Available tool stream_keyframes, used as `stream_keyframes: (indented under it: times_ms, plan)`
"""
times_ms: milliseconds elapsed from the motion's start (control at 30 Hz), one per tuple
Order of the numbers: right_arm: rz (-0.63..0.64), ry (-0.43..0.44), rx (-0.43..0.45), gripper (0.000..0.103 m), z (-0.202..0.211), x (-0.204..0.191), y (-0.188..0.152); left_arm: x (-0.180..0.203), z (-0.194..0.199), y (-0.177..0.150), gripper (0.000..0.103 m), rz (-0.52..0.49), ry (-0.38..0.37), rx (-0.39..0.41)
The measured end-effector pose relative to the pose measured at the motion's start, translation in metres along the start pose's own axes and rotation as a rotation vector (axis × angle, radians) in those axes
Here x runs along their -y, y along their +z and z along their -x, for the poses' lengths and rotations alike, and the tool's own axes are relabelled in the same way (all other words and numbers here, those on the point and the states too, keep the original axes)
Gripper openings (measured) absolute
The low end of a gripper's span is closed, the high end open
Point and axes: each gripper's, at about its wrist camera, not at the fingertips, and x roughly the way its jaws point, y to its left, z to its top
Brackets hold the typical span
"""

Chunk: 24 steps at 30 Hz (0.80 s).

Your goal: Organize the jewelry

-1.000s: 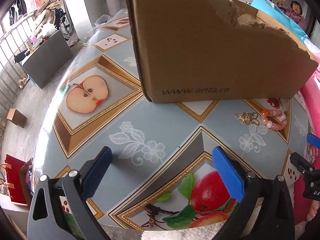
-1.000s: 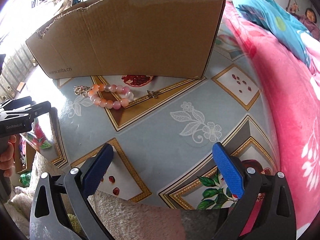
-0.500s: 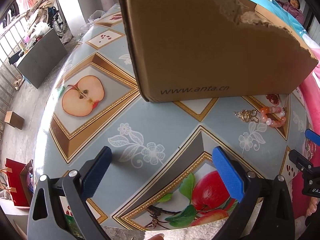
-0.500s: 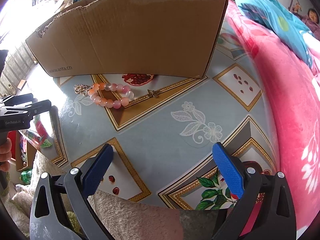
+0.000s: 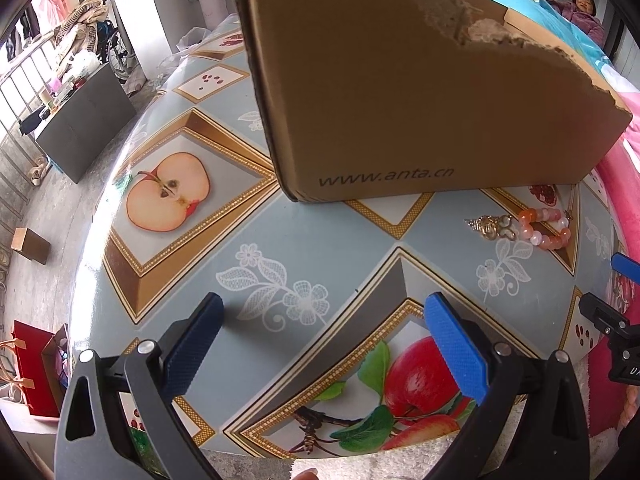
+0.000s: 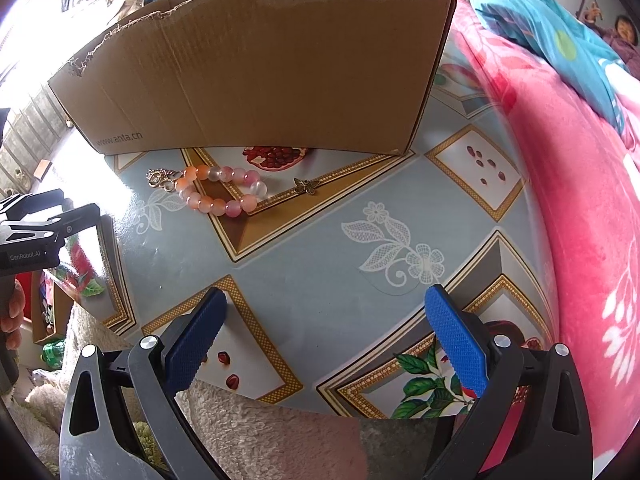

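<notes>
From the left wrist, the left tongs (image 5: 324,336) gape wide and empty over the desk (image 5: 328,248), the bead bracelet (image 5: 546,227) lying well off beside the cardboard box (image 5: 420,96), while the right wrist shows the right tongs (image 6: 324,332) equally wide, squared toward the bracelet (image 6: 220,192) and butterfly charm (image 6: 306,186), probably lining up a pick.

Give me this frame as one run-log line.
left gripper: open, empty | right gripper: open, empty | bead bracelet: on table, in front of cardboard box | butterfly charm: beside bracelet | nothing grasped yet

On the table (image 6: 320,272), bracelet (image 6: 216,192) lies before the box (image 6: 260,68), charm (image 6: 305,186) seemingly just right.
</notes>
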Motion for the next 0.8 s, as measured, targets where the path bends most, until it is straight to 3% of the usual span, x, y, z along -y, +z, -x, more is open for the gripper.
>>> stream_keyframes:
  times_ms: [367, 800]
  plan:
    - [-0.017, -0.017, 0.002, 0.095, 0.0014, -0.0045, -0.002, 0.001, 0.0033, -0.0078, 0.099, 0.004, 0.005, 0.056]
    - [-0.05, -0.035, 0.001, 0.095, 0.0034, -0.0073, -0.0034, 0.0023, 0.0068, -0.01, 0.099, 0.065, 0.021, 0.041]
